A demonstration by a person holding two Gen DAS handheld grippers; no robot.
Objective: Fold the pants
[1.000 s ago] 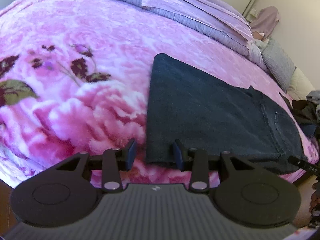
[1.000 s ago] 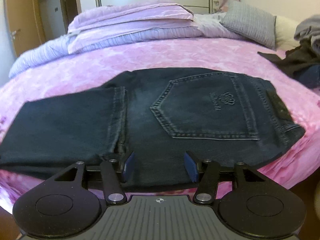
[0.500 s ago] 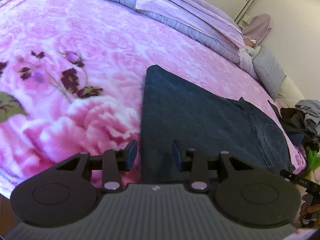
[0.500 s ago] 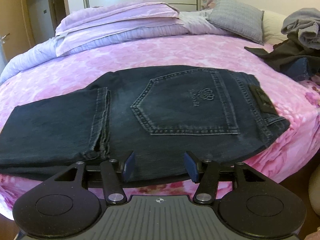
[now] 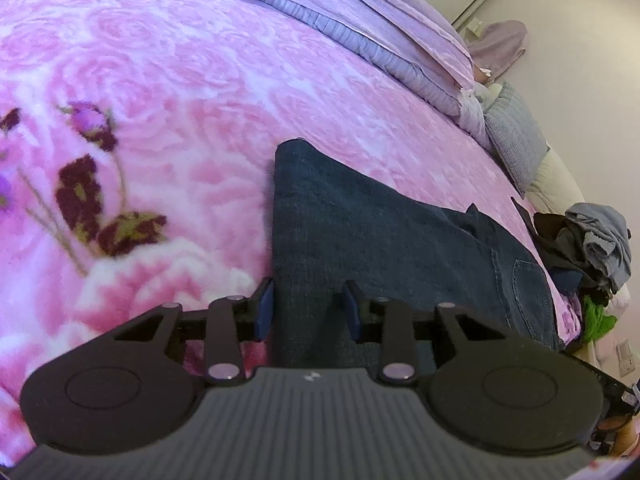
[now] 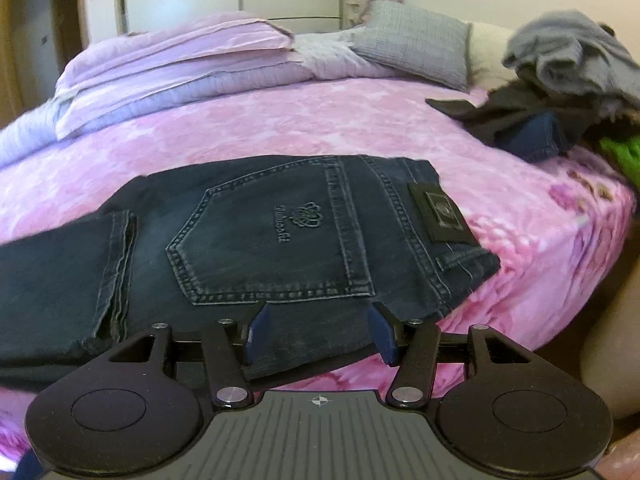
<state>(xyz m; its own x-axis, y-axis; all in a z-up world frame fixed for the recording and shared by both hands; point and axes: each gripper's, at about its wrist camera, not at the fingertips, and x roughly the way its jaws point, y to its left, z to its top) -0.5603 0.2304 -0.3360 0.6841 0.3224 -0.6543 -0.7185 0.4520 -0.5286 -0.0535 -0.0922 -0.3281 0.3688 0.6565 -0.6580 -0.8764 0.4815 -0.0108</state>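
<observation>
Dark blue jeans (image 5: 360, 232) lie flat on the pink floral blanket (image 5: 168, 92), legs folded over toward the seat. My left gripper (image 5: 307, 308) is open above the folded leg end near the bed's front edge, with its left finger at the fabric's left border. In the right wrist view the jeans (image 6: 280, 224) show a back pocket and a leather waist patch. My right gripper (image 6: 318, 334) hangs open over the near edge of the seat part, below the pocket. Neither gripper holds cloth.
Folded lilac bedding (image 6: 180, 68) and a grey pillow (image 6: 416, 40) lie at the far side. A heap of grey, black and blue clothes (image 6: 560, 80) and something green (image 6: 624, 152) sit at the right. The bed edge drops off to the right of the waistband.
Both grippers have shifted rightward along the jeans. The left one now frames the folded leg edge more closely; the right view has moved toward the waistband. Both stay open.
</observation>
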